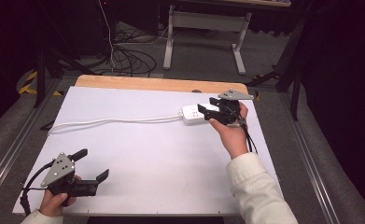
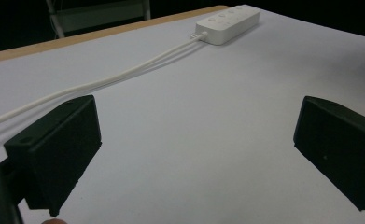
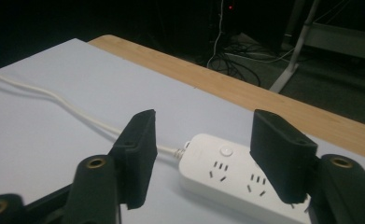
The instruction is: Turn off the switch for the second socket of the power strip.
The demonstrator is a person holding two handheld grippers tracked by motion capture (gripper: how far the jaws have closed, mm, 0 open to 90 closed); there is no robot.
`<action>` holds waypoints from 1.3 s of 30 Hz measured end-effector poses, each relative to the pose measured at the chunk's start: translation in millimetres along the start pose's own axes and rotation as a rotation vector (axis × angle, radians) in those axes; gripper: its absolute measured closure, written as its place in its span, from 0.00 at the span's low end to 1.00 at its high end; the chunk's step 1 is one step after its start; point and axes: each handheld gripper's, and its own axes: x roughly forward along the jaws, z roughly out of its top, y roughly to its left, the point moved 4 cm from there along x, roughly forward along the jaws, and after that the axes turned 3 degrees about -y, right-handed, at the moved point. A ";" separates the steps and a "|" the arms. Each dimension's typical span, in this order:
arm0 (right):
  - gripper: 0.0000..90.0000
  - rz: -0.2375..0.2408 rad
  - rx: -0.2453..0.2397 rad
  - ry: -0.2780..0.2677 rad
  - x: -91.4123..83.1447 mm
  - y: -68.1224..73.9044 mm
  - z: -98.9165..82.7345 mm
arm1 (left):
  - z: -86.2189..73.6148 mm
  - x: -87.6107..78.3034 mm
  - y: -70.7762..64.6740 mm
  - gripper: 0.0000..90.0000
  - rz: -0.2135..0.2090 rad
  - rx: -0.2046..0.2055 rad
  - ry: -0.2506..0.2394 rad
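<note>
The white desk (image 1: 147,154) carries a white power strip (image 1: 194,113) at its far right, its cord (image 1: 110,120) trailing left across the surface. The right forearm, in a pale sleeve (image 1: 255,186), reaches from the near right edge toward the far side, the hand raised with the right tool (image 1: 207,111) over the strip's right end. Its jaws stand partly open above the strip, gripping nothing. At the near left corner, the left hand holds the left tool (image 1: 92,164) low and level, jaws spread wide and empty.
</note>
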 end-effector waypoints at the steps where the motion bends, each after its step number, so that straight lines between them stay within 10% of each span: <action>1: 0.42 0.011 -0.003 0.012 -4.4 2.0 -1.3 | 0.0 -0.9 0.4 0.02 0.002 0.000 0.002; 20: 0.30 0.156 -0.071 0.024 -78.9 42.5 -36.2 | -3.7 -10.3 -1.4 0.01 0.030 0.014 0.021; 39: 0.17 0.256 -0.021 0.040 -97.5 57.6 -103.3 | -6.1 -10.1 -4.7 0.01 0.026 0.023 0.029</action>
